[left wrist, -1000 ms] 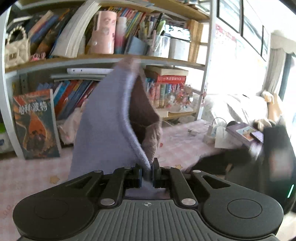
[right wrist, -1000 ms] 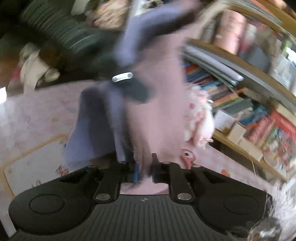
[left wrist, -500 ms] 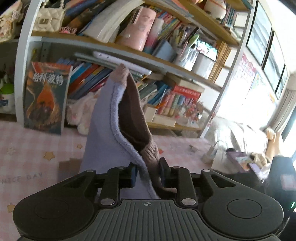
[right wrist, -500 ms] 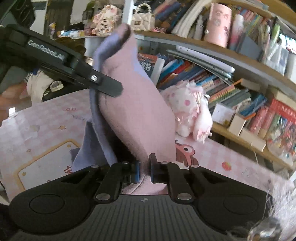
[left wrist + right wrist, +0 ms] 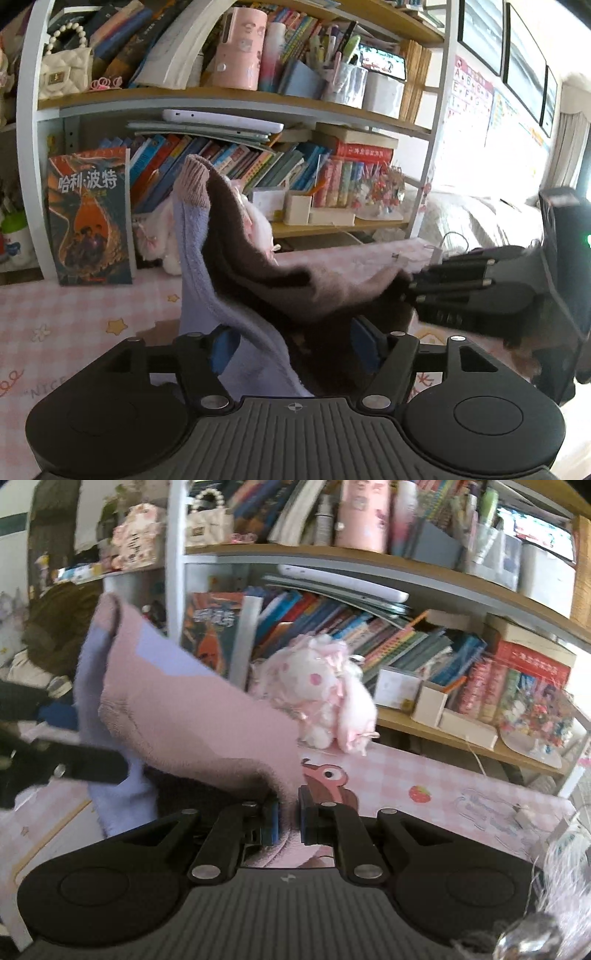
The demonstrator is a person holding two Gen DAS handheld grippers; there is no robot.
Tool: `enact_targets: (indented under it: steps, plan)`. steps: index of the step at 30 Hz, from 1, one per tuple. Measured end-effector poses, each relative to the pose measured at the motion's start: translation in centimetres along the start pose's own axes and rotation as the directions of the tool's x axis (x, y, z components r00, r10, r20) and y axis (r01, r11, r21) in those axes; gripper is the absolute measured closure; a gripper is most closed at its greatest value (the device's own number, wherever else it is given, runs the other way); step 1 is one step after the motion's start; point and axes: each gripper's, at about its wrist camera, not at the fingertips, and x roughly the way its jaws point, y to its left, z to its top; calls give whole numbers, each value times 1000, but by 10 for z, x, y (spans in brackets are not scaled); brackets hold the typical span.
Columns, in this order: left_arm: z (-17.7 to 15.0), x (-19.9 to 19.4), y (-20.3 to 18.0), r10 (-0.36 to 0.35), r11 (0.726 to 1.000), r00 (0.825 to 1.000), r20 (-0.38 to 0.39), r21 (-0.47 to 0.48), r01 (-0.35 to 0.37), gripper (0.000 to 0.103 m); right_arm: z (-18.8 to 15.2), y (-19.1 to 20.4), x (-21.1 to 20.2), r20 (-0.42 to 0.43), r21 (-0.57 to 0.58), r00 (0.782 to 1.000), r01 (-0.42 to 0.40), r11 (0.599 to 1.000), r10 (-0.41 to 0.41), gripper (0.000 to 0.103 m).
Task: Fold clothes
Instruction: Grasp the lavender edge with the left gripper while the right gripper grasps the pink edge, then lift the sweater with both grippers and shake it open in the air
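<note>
Above the pink worktop (image 5: 74,317), the right tongs (image 5: 288,818) pinch the sock (image 5: 192,716) while the left tongs (image 5: 291,347) are opening around its lilac edge, its lower end hidden.

Overall light: bright daylight, both views well exposed in the centre.
Source: the window (image 5: 565,144) at the far right of the left wrist view.
Glare: the wall beside the window and the couch (image 5: 476,218) below it are washed out to near white.
Shadow: the inner fold of the garment (image 5: 258,258) is dark, its detail lost.
Motion blur: the right gripper (image 5: 408,286) is smeared in the left wrist view; the bookshelf (image 5: 369,565) and plush toy (image 5: 321,694) are soft in the right wrist view.
Distortion: fisheye; shelf boards bow, corners go black.
Sharpest area: the left gripper (image 5: 291,347) body.
</note>
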Motion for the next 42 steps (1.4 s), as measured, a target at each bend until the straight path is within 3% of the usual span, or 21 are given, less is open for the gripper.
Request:
enact_targets:
  steps: [7,9,10,11,13,17,19,21,22,24,27,29,31,33,34,36,37,39,40,42]
  plan:
    - [-8,12,1,30,999,999,-18,-17,-30,37,-2,-17,-5,-3,51,999,39,998,-39,94]
    - [-10,23,5,87,995,995,-46,-52,-89,61,-3,-20,-8,-4,53,999,44,998,-43,95]
    - [-11,30,7,130,990,989,-77,-49,-134,92,-4,-21,-9,-7,42,999,50,998,-50,96]
    - [-13,36,8,172,983,979,-107,-44,-178,100,-5,-21,-11,-10,26,998,59,998,-59,96]
    - [-14,39,9,255,966,959,-127,-16,-259,101,-7,-21,-14,-17,-4,997,77,997,-77,97]
    - [-1,-9,4,385,921,923,4,55,-385,101,-5,-23,-40,44,-94,985,169,981,-165,97]
    - [12,-49,4,422,903,901,99,45,-428,100,3,-28,-68,117,-112,973,211,971,-198,97]
    - [30,-93,-1,439,891,875,203,25,-453,100,15,-33,-108,213,-114,962,199,973,-171,97]
    - [41,-113,-6,445,884,856,262,26,-467,100,23,-32,-131,267,-131,952,189,973,-149,97]
    - [64,-154,-18,439,877,817,374,20,-480,100,39,-23,-178,391,-211,912,215,953,-119,97]
    - [96,-203,-35,386,887,765,516,20,-461,100,63,-15,-242,560,-258,824,272,927,-85,97]
    - [113,-216,-41,356,887,746,563,47,-459,100,77,-19,-274,649,-241,758,279,930,-59,97]
    - [126,-208,-39,332,894,777,535,84,-440,99,89,-26,-285,674,-220,738,255,941,-43,97]
    - [122,-168,-23,336,902,858,389,129,-412,99,99,-40,-261,613,-212,788,222,952,-47,97]
    - [120,-149,-14,336,906,889,312,150,-395,99,103,-48,-246,573,-209,818,205,956,-50,97]
    - [104,-95,5,339,913,932,126,194,-358,99,101,-66,-187,410,-202,910,148,968,-54,97]
    - [90,-61,17,341,916,940,19,216,-337,98,99,-75,-155,314,-194,948,118,974,-53,97]
    - [64,1,38,346,921,925,-155,244,-304,97,79,-86,-79,130,-187,988,102,977,-78,97]
    - [51,29,47,350,922,910,-223,251,-294,97,67,-90,-39,39,-184,995,99,978,-93,97]
    - [42,71,61,383,914,876,-293,261,-312,96,43,-89,24,-105,-222,986,101,970,-127,97]
